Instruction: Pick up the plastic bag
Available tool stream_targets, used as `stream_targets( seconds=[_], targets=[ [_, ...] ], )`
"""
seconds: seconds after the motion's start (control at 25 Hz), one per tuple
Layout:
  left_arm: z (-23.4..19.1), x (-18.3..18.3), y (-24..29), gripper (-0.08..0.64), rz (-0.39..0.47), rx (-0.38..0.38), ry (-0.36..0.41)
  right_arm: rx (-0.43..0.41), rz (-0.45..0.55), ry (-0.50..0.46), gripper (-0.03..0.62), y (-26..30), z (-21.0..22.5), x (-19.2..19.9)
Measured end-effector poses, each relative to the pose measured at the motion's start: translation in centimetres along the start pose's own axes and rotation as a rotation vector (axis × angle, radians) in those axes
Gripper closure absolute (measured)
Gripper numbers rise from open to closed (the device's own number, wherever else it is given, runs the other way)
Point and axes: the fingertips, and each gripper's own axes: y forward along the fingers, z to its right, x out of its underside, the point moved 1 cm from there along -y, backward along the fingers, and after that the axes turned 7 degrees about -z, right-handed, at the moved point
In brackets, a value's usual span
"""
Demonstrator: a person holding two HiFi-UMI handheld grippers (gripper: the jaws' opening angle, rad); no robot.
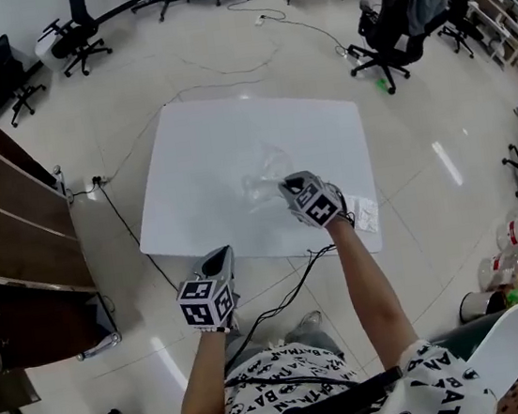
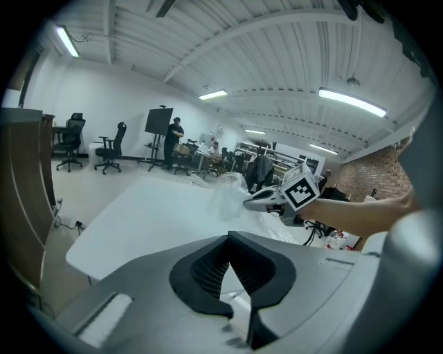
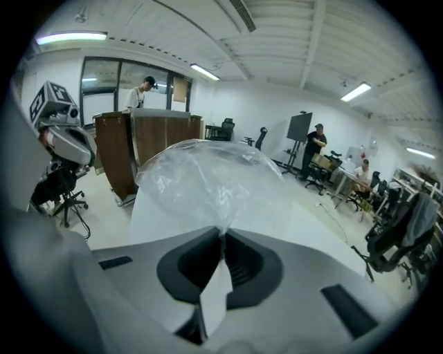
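Note:
A clear, crumpled plastic bag hangs over the middle of the white table. My right gripper is shut on its near edge. In the right gripper view the bag billows up from the closed jaws of that gripper. My left gripper hovers at the table's front edge, apart from the bag. In the left gripper view its jaws meet with nothing between them, and beyond them are the bag and the right gripper.
A small printed packet lies at the table's front right corner. A brown cabinet stands to the left. Cables run on the floor under the front edge. Office chairs are behind, and bottles sit at the right.

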Motion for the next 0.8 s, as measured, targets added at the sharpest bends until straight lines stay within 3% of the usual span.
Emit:
stream_targets(
  seconds=[0.16, 0.36, 0.44, 0.52, 0.64, 0.8],
  targets=[
    [-0.9, 2.8, -0.2, 0.557, -0.05, -0.012, -0.04, -0.11, -0.07, -0.113, 0.578, 6.0, -4.3, 0.8],
    [-2.7, 4.9, 0.4, 0.558, -0.096, -0.026, -0.072, -0.175, -0.127, -0.107, 0.572, 11.0, -7.9, 0.8],
    [-3.2, 4.9, 0.7, 0.558, -0.105, -0.026, -0.07, -0.188, -0.144, -0.082, 0.561, 12.5, -8.8, 0.9],
    [-3.6, 4.6, 0.9, 0.558, -0.106, -0.025, -0.067, -0.193, -0.15, -0.05, 0.385, 13.2, -9.3, 0.7],
    [-4.5, 4.2, 1.5, 0.558, -0.105, -0.021, -0.066, -0.164, -0.09, 0.009, 0.372, 12.5, -8.9, -0.1],
    [-6.0, 3.5, 2.6, 0.558, -0.113, 0.002, -0.059, -0.105, -0.017, 0.158, 0.371, 9.4, -7.8, 0.6]
  ],
)
